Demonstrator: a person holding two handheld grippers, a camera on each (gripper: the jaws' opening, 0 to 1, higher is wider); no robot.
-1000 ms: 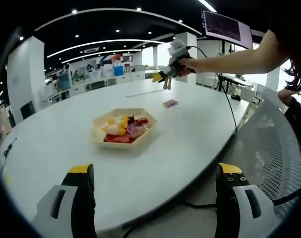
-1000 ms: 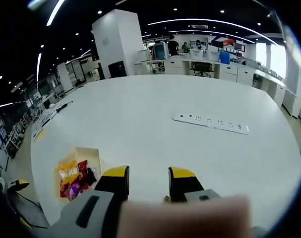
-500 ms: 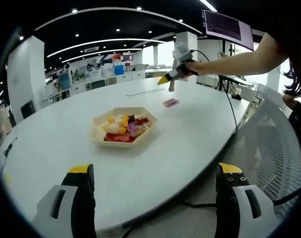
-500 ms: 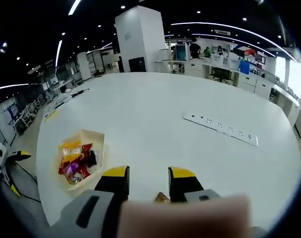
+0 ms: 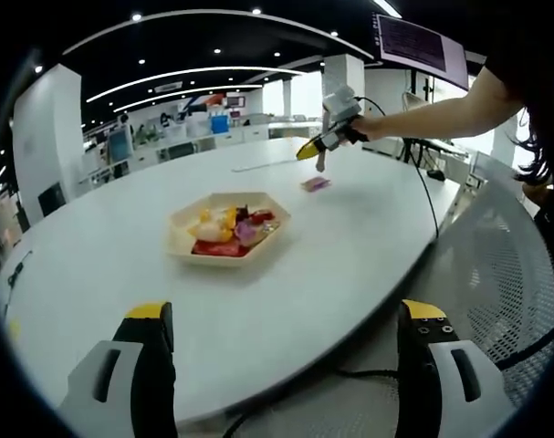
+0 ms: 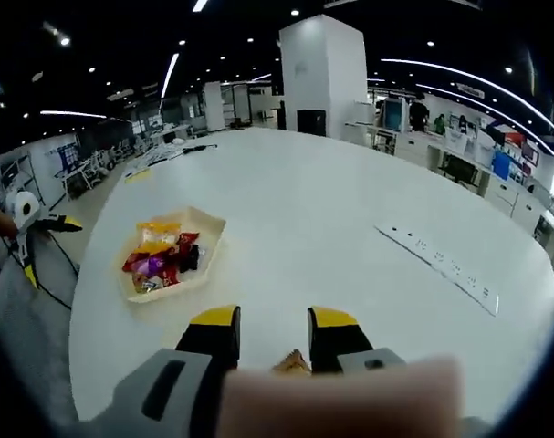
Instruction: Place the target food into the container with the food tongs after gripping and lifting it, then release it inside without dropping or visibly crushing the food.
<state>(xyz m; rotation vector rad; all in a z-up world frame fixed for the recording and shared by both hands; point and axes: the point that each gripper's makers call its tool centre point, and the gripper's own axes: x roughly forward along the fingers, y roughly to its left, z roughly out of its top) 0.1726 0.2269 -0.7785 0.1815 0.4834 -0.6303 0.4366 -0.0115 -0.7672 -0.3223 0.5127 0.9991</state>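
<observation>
While the right gripper [image 5: 324, 144], seen at upper right of the left gripper view, hangs above the white oval table [image 5: 103, 255], the beige hexagonal tray of bright wrapped snacks [image 5: 224, 230] lies at centre frame, well apart from it. A small pink packet [image 5: 314, 184] rests on the table just below that gripper. In the right gripper view the yellow-tipped jaws stand narrowly apart about a small brown thing [image 6: 291, 364]; whether they pinch it cannot be told. The left gripper [image 5: 281, 365] stands wide open at lower frame, off the table's near edge. Behind is an open-plan office under ceiling lights.
</observation>
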